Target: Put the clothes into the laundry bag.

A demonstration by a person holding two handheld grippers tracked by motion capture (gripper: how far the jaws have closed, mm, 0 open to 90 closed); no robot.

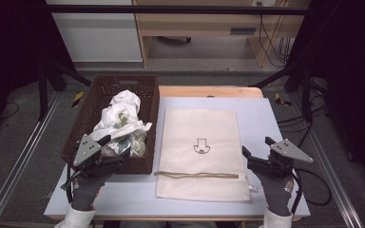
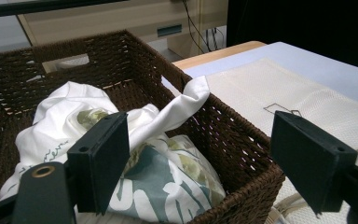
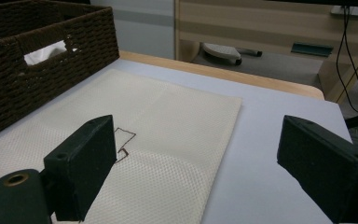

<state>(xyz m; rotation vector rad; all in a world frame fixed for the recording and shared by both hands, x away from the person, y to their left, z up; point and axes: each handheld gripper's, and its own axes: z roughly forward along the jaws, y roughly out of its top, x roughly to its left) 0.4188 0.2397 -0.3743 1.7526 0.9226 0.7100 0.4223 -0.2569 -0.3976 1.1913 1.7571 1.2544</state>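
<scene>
Left tool [image 1: 105,153]: jaws spread, nothing held, at the basket's [image 1: 149,102] near rim over the clothes [image 1: 121,121]
Right tool [image 1: 255,153]: released, empty, beside the bag's [image 1: 202,128] right edge
Bag: flat on the counter [image 1: 266,123], drawstring end nearest
Progress: judged barely begun; clothes all in the basket, none bagged

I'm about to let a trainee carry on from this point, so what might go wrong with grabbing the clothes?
A white sleeve drapes over the wicker basket rim, so it might snag or tug the basket when lifted. The clothes are bunched together; the open left gripper may pull out several at once. The laundry bag lies flat, so loading it could be awkward.
</scene>
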